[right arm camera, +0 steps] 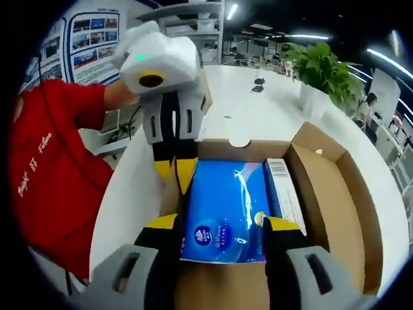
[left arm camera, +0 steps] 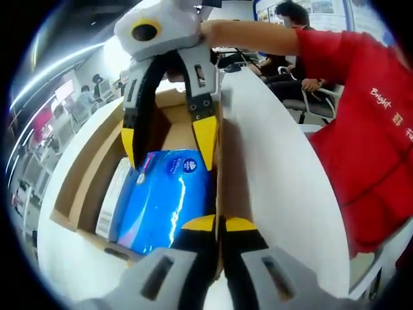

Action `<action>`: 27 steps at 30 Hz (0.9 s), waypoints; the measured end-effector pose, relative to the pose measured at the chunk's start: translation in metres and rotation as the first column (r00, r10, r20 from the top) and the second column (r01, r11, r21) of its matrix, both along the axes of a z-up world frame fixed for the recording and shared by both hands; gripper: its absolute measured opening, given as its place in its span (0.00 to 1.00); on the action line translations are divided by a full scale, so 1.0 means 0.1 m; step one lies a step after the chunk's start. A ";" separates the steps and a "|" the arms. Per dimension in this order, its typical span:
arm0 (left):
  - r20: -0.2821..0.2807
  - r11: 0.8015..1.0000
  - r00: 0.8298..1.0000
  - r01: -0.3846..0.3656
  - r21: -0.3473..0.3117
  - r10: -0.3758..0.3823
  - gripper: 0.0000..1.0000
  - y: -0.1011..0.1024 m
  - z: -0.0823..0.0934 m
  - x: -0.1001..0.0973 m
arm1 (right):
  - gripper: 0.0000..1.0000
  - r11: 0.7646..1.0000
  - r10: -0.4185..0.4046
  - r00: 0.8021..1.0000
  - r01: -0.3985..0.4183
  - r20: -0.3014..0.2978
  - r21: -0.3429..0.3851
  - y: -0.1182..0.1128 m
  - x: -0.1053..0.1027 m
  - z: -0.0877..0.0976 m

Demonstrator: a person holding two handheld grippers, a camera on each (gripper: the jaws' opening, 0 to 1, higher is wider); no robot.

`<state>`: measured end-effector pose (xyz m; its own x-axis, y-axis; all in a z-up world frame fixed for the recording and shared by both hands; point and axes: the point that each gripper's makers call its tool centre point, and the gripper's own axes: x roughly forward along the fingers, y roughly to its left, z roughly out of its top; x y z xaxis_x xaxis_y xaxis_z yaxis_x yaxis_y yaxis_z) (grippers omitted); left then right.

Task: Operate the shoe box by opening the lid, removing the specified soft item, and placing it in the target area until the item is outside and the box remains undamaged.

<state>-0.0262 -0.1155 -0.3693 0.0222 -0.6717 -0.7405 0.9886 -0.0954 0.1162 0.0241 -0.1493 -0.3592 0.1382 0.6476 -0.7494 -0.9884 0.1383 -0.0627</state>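
Tissue pack [right arm camera: 226, 210] has its lower corners covered by the right gripper [right arm camera: 221, 230] fingertips, so contact there is hidden; print on it is too small to read. In the left gripper view the left gripper [left arm camera: 218, 223] covers the pack's near edge and the box wall [left arm camera: 218, 161] under it. Box [right arm camera: 335, 194] floor beneath the pack is hidden. Person in red [left arm camera: 361, 129] is cut off by the frame edge. Wall posters [right arm camera: 90, 39] and the far people [left arm camera: 84, 97] are blurred.
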 end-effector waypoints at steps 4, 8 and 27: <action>0.001 1.000 1.000 -0.002 -0.001 0.002 0.02 0.01 -0.01 0.01 | 0.54 0.997 0.013 0.999 -0.010 0.036 -0.077 0.02 0.03 -0.12; -0.001 1.000 1.000 -0.003 -0.002 0.003 0.02 0.01 -0.02 0.03 | 0.57 0.993 0.032 0.998 -0.026 0.059 -0.115 0.06 0.03 -0.14; -0.005 1.000 1.000 0.007 0.002 -0.007 0.02 0.01 -0.02 0.01 | 0.70 0.891 0.004 1.000 -0.013 -0.019 -0.453 0.14 0.10 -0.44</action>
<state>-0.0254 -0.1142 -0.3717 0.0142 -0.6701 -0.7421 0.9886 -0.1021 0.1111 0.0339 -0.1358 -0.4035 0.1187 0.2384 -0.9639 -0.9909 0.0905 -0.0996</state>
